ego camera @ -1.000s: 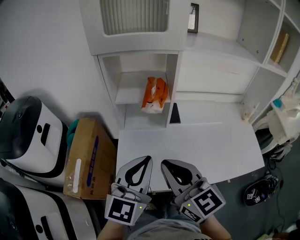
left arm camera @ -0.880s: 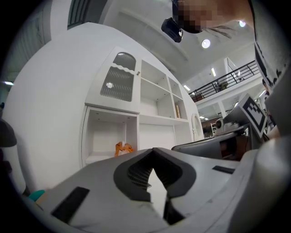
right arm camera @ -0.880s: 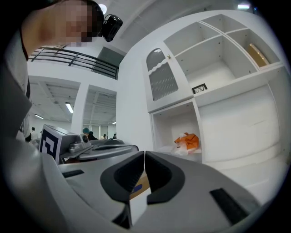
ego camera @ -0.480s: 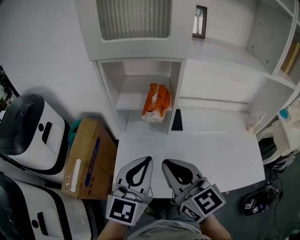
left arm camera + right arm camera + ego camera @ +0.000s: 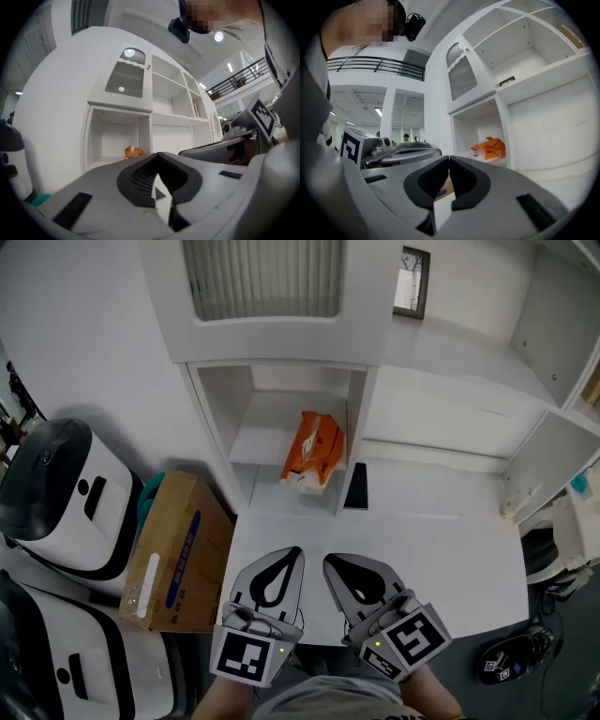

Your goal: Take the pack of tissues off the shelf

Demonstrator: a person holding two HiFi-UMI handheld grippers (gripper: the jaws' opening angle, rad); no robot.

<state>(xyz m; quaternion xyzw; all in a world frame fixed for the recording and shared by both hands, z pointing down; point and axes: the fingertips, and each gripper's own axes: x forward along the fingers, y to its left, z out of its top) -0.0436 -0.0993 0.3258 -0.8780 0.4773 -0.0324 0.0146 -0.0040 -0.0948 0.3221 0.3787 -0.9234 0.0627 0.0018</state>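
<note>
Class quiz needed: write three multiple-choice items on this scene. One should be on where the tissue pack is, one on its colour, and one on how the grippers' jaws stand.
1. Where is the pack of tissues?
A. on the desk
B. on the shelf inside the open cubby
C. between a gripper's jaws

2. What colour is the pack mainly?
A. blue
B. orange
C. green

3. How do the jaws of the left gripper and the right gripper stand?
A. both shut, with nothing between them
B. both wide open
C. left shut on the pack, right open

Answers:
1 B: the pack rests in the cubby, beyond the desk.
2 B: its wrapper is orange with a little white.
3 A: each gripper view shows its jaw tips meeting and the pack far off.
</note>
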